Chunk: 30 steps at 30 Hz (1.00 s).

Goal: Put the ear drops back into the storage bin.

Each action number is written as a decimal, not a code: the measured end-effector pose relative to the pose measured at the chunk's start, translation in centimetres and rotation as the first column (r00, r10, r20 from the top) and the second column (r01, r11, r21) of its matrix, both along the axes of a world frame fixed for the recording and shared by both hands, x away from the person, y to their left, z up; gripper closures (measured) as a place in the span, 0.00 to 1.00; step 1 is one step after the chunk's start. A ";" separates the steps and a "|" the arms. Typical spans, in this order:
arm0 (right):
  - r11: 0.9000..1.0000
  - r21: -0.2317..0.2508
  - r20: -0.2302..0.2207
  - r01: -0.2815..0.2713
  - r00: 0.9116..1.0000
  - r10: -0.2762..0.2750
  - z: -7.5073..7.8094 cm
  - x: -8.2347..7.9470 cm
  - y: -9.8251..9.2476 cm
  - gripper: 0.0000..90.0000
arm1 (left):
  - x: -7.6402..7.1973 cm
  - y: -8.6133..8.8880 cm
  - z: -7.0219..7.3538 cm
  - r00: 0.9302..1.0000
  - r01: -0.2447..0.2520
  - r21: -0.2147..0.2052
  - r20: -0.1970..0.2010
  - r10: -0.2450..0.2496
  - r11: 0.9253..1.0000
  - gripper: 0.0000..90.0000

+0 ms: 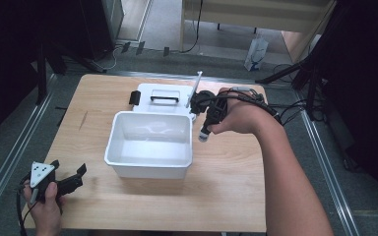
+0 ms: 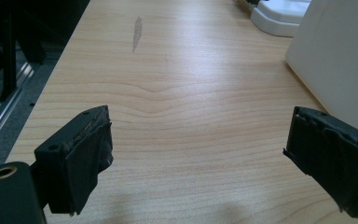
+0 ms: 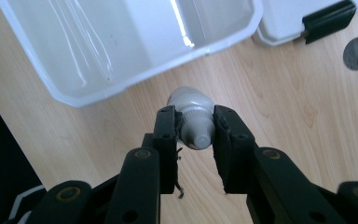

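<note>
Over at the near left corner of the table (image 1: 226,196) the left gripper (image 1: 69,173) rests low in the person's hand, its jaws spread wide with nothing between them; in the left gripper view there is just bare wood ahead and the white wall of the bin (image 1: 147,142) off to one side. The bin sits open and empty mid-table, and its lid (image 1: 162,98), with a black handle and a black latch, lies flat right behind it, touching or nearly so. To the right, the right gripper (image 3: 195,135) is clenched on a small grey-white bottle (image 3: 193,119), held tilted just beside the bin's right rim and above the tabletop. The jaws seem to pinch it near the cap end, where it is narrow and rounded, so I'd worry about it pivoting or squirting out of the pads if the hand swings quickly. If it is bound for the bin, it could also clip the rim on the way over and be knocked loose or shove the light bin sideways.
</note>
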State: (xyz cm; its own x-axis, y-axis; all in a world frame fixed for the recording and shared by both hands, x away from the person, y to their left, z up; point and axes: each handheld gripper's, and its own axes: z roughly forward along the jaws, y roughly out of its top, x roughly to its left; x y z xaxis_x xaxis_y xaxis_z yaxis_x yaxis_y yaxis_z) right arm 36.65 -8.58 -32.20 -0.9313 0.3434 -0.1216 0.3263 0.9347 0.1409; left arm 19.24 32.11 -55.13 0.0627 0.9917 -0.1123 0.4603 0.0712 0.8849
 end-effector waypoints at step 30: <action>0.991 -0.041 -0.022 -0.125 0.992 0.124 -3.6 0.4 5.3 0.80 | 0.0 0.0 0.0 1.000 0.001 -0.007 0.003 -0.001 1.000 0.09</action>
